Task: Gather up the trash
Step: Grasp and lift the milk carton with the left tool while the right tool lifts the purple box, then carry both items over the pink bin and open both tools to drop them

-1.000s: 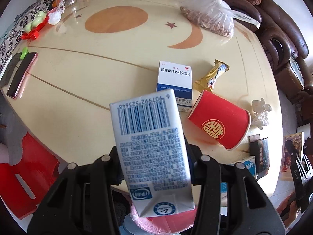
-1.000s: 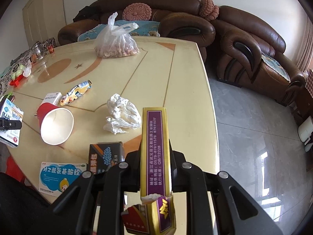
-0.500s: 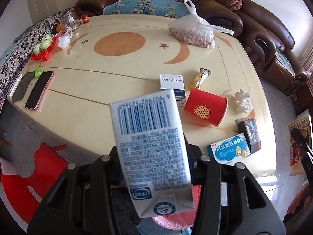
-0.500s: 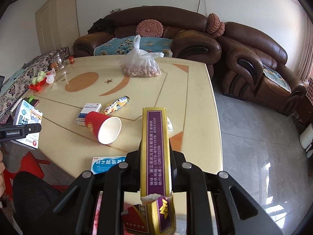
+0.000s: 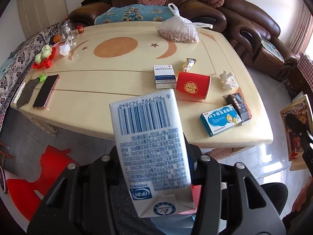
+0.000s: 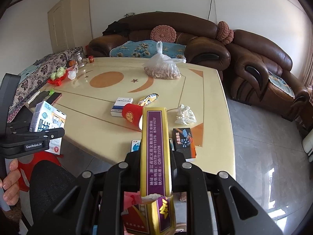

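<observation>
**Both grippers loaded, carry-off in hand**

Brown sofas ring a cream surface (image 5: 125,86) that lies well ahead of both pairs of fingers. The left gripper (image 5: 154,162) has its fingers pinching a white milk carton (image 5: 150,141), barcode end pointing forward, held off the near edge of the surface. The right gripper (image 6: 154,162) has its fingers pinching a gold and purple box (image 6: 155,152), also clear of the surface.

More trash waits beyond the fingertips: a red paper cup (image 5: 192,85) on its side, a crumpled tissue (image 5: 228,79), a snack wrapper (image 5: 187,65), and several small boxes near the edge. No bin shows in either view.

The step in hand looks like carrying two picked items away for disposal. The next move likely calls for bringing each item over a bin, spreading the fingers to drop it, then returning for the cup and tissue.
</observation>
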Action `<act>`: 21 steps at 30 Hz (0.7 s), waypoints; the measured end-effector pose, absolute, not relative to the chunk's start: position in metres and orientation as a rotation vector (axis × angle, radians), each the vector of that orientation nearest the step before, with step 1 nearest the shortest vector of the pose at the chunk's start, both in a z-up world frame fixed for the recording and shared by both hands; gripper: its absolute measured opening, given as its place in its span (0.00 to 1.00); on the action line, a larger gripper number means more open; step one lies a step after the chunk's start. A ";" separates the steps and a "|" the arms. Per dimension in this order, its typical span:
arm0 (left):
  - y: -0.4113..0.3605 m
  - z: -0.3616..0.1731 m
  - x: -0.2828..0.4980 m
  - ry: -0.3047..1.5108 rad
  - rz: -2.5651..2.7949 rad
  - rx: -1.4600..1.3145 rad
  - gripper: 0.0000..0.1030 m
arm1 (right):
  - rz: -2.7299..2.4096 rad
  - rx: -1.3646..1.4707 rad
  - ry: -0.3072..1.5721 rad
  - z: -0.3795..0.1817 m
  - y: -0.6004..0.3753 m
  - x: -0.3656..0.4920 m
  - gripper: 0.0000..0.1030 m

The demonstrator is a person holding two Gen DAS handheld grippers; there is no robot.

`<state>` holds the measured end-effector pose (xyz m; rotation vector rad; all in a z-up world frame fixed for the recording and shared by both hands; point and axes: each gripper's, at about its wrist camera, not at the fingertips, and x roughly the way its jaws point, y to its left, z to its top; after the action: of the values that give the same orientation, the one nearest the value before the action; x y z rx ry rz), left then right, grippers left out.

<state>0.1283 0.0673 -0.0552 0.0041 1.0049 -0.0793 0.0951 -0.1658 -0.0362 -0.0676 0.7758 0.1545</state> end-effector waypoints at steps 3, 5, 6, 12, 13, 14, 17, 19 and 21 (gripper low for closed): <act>0.064 -0.062 0.117 1.015 -0.099 0.017 0.45 | 0.165 -0.065 0.787 -0.040 -0.160 0.084 0.19; 0.061 -0.068 0.110 1.025 -0.113 0.027 0.45 | 0.170 -0.061 0.797 -0.045 -0.156 0.076 0.19; 0.059 -0.072 0.107 1.029 -0.122 0.030 0.45 | 0.173 -0.059 0.803 -0.048 -0.155 0.073 0.19; 0.046 -0.095 0.089 1.062 -0.176 0.069 0.45 | 0.177 -0.044 0.844 -0.070 -0.148 0.057 0.19; 0.043 -0.099 0.086 1.067 -0.184 0.077 0.45 | 0.176 -0.042 0.850 -0.074 -0.147 0.054 0.19; 0.041 -0.104 0.083 1.072 -0.194 0.084 0.45 | 0.173 -0.041 0.857 -0.079 -0.147 0.052 0.19; 0.035 -0.115 0.077 1.088 -0.224 0.094 0.45 | 0.174 -0.024 0.882 -0.093 -0.146 0.047 0.19; 0.030 -0.124 0.072 1.096 -0.244 0.110 0.45 | 0.167 -0.027 0.893 -0.103 -0.145 0.044 0.19; 0.026 -0.132 0.069 1.110 -0.249 0.132 0.45 | 0.164 -0.022 0.909 -0.113 -0.145 0.043 0.19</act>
<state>0.0690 0.0260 -0.1321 0.1322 1.1101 -0.2495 0.0427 -0.1448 -0.1129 -0.0222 0.9088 0.1636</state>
